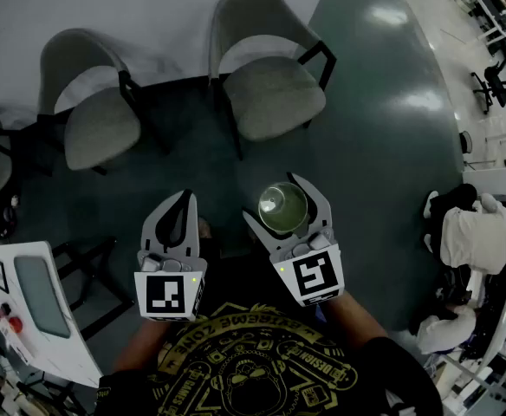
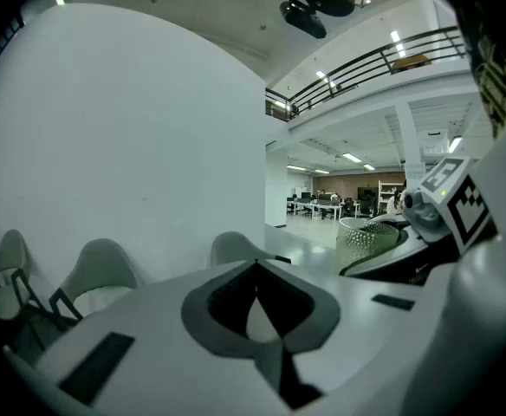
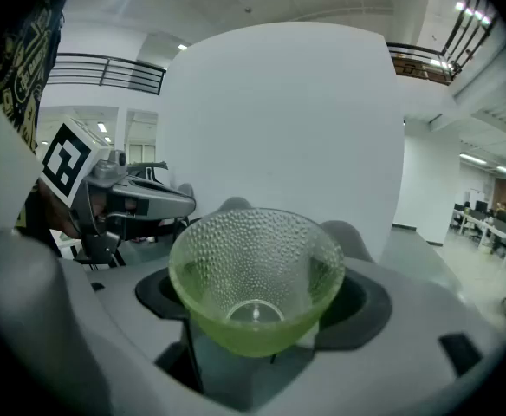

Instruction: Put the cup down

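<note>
Hovering on your side of the grey chair [image 1: 269,94], your left gripper [image 1: 184,201] has its fingers together with nothing between them; your right gripper [image 1: 276,199], closer to that chair, clamps its fingers on the green cup [image 1: 283,207], mouth up.

The T-shirt [image 1: 236,367] bears "EXTREME ZONE"; its smaller print is unreadable.

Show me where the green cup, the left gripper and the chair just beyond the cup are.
green cup [image 1: 282,206], head view, inside of its bowl.
left gripper [image 1: 187,198], head view, where its closed fingers meet at the tips.
chair [image 1: 270,94], head view, seat cushion.
</note>
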`<control>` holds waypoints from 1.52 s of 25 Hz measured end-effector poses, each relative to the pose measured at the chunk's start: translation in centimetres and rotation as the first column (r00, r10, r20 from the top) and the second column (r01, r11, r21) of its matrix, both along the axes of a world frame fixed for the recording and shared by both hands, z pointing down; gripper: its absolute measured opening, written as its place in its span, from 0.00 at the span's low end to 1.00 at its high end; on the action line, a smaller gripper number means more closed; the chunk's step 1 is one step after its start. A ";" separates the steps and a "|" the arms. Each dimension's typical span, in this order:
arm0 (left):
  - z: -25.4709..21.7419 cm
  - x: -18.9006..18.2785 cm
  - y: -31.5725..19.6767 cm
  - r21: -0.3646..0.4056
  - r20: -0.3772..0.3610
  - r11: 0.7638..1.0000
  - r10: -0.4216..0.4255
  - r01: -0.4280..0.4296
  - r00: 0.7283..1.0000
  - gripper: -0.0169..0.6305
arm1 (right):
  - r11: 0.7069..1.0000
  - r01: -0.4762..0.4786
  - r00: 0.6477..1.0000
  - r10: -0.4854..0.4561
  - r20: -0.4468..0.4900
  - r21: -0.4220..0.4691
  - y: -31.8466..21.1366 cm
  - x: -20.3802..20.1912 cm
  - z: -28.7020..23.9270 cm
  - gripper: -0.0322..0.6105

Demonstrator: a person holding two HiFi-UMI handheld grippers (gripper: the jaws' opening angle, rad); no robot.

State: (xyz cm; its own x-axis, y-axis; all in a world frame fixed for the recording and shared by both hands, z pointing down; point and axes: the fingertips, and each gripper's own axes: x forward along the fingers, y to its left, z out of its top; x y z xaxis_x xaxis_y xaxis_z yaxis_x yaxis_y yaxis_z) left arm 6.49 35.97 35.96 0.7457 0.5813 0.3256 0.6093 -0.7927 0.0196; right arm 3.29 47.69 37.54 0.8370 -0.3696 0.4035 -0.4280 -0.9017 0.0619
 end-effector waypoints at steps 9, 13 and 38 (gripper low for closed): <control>1.2 0.0 1.3 -0.012 -0.009 0.998 -0.067 0.067 0.998 0.04 | 0.999 0.037 0.999 -0.037 0.004 0.022 1.4 0.5 1.5 0.66; 1.4 -0.3 1.8 -0.016 -0.010 0.995 -0.103 0.103 0.995 0.04 | 0.997 0.068 0.998 -0.069 0.012 0.019 1.8 0.4 1.8 0.66; 0.9 -1.3 -4.2 -0.056 -0.008 0.933 -0.356 0.355 0.934 0.04 | 0.937 0.343 0.939 -0.343 -0.002 0.065 -5.8 2.4 0.4 0.66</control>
State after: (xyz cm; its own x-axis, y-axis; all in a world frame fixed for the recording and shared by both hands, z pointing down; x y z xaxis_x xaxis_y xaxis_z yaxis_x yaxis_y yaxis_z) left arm 5.19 31.81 36.87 0.9123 0.2927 0.2865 0.2883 -0.9558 0.0584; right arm 5.74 41.91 37.98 0.6511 -0.6586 0.3772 -0.7121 -0.7020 0.0036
